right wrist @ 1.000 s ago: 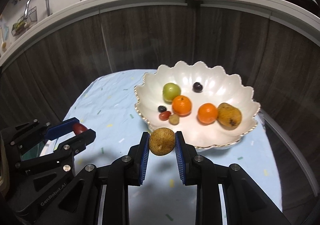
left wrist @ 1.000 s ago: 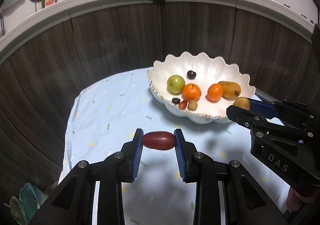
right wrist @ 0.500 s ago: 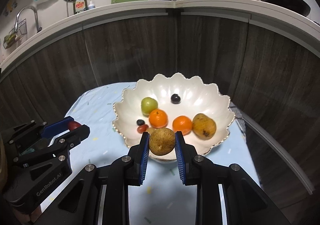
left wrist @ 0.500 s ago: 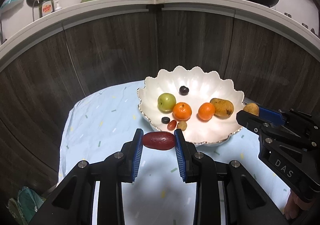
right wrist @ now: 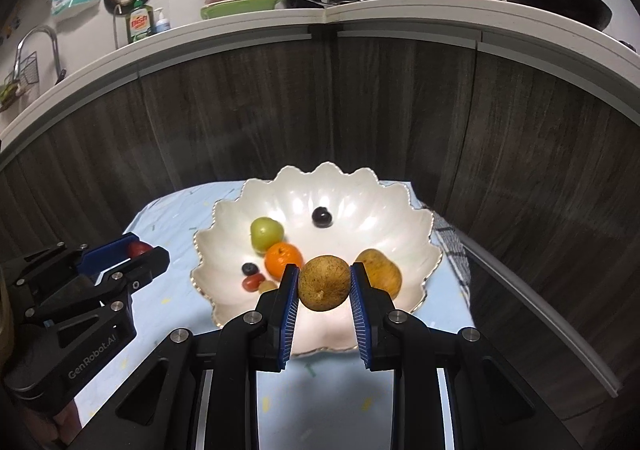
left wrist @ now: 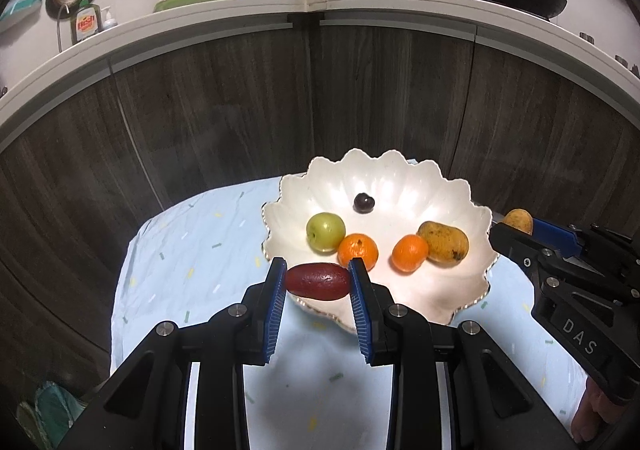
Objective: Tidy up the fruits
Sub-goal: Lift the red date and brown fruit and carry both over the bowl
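While both your hands tilt forward and down toward the bowl (left wrist: 476,218), your left tongs (left wrist: 318,282) pinch a red fruit (left wrist: 318,281) endwise between the blue pads, held over the bowl's near rim. Your right tongs (right wrist: 325,284) pinch a brown fruit (right wrist: 325,283), held above the bowl's near side. Inside the bowl lie a green fruit (left wrist: 325,231), two oranges (left wrist: 358,250), a mango (left wrist: 443,242) and a dark berry (left wrist: 363,202). Beneath it, the surface (left wrist: 180,250) wears a pale blue cloth.
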A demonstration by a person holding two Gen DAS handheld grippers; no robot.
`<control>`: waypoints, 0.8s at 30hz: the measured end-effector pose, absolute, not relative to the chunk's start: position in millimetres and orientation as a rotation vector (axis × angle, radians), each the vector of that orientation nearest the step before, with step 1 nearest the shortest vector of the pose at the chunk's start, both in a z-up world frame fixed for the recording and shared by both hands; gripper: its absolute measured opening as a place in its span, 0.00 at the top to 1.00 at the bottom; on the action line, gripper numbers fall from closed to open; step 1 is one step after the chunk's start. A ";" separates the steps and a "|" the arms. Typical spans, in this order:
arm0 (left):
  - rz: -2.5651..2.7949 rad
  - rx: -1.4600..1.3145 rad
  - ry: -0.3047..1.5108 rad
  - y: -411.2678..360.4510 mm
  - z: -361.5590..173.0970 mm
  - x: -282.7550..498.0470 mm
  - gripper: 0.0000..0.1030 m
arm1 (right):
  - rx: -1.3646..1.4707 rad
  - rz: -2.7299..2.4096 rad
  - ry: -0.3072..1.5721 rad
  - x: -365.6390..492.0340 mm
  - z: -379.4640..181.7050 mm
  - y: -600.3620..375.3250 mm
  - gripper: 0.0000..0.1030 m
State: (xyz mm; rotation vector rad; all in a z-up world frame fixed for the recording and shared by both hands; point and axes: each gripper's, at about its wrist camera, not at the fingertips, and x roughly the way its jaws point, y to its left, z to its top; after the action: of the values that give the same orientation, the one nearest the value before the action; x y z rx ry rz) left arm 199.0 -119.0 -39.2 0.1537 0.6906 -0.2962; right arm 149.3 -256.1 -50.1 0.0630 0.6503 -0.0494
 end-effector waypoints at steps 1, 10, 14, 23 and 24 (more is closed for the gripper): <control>-0.296 0.153 0.691 -119.0 -38.9 199.0 0.70 | 0.065 -0.053 0.650 151.2 -49.6 -258.9 0.74; -0.298 0.156 0.690 -137.7 -38.9 229.1 0.70 | 0.073 -0.090 0.651 168.9 -50.3 -281.9 0.74; -0.300 0.159 0.691 -142.5 -42.0 238.6 0.70 | 0.077 -0.107 0.654 179.1 -53.2 -290.8 0.74; -0.290 0.157 0.697 -149.8 -50.5 261.3 0.70 | 0.073 -0.134 0.662 203.7 -61.6 -305.5 0.74; -0.289 0.157 0.699 -150.4 -51.8 263.1 0.70 | 0.070 -0.135 0.664 206.2 -63.2 -306.4 0.74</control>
State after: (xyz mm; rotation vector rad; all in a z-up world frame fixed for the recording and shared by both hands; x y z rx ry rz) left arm 263.1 -150.4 -51.8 0.1570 0.6985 -0.2886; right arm 206.2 -306.4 -63.2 0.0702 0.6644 -0.1351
